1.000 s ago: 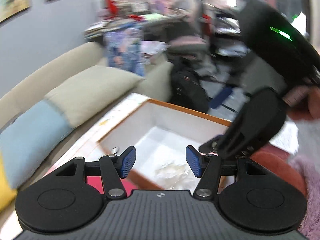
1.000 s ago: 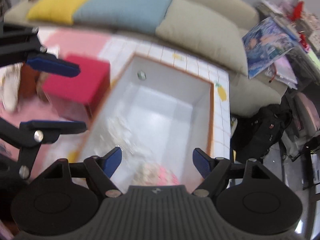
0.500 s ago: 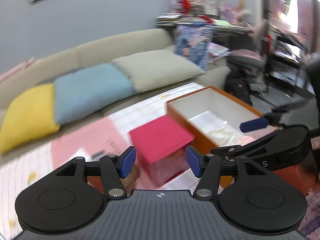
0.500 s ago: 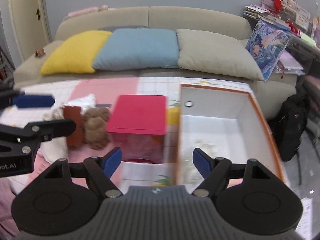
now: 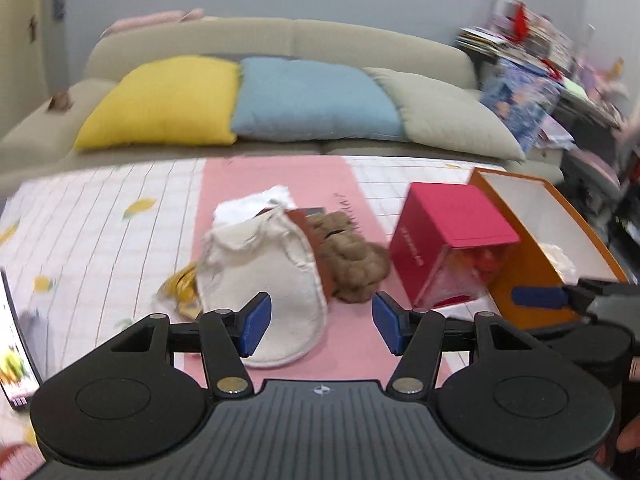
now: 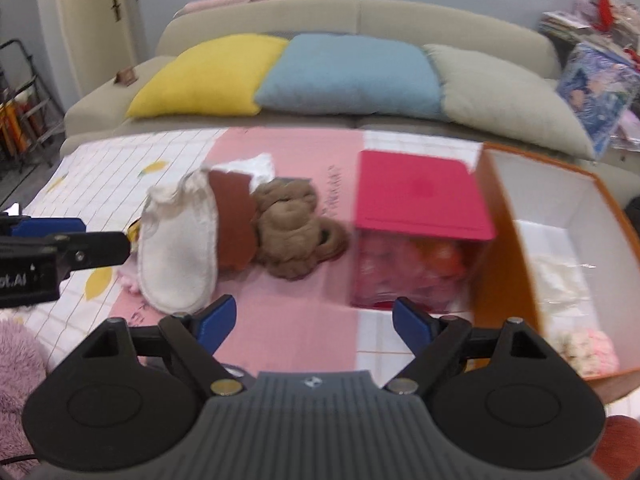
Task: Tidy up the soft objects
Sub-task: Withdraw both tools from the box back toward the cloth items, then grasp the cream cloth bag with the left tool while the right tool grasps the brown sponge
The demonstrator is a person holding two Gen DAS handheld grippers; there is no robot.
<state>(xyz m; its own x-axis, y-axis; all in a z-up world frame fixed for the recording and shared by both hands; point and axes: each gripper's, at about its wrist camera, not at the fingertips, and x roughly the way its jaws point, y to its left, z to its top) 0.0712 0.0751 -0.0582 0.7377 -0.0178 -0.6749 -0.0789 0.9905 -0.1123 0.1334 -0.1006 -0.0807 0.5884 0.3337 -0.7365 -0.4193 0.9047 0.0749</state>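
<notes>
A pile of soft things lies on the pink mat: a cream cloth mitt [image 5: 264, 272] [image 6: 180, 248], a rust-brown cloth [image 6: 234, 224], a brown fuzzy plush [image 5: 352, 260] [image 6: 296, 232] and a white cloth [image 5: 256, 204] behind. My left gripper [image 5: 318, 326] is open and empty, just in front of the mitt. My right gripper [image 6: 314, 322] is open and empty, in front of the plush and the pink-lidded box [image 6: 420, 200]. An orange open box [image 6: 560, 216] [image 5: 516, 280] at the right holds a pink-and-cream soft item [image 6: 588, 350].
The pink-lidded clear box [image 5: 452, 240] stands between the pile and the orange box. A sofa [image 6: 360, 16] with yellow, blue and beige cushions runs behind the table. A pink fluffy item [image 6: 16, 360] lies at the near left. A yellow wrapper [image 5: 180, 284] lies left of the mitt.
Both grippers have swung left, away from above the orange box, and now face the pile of soft things. Both stayed open and empty.
</notes>
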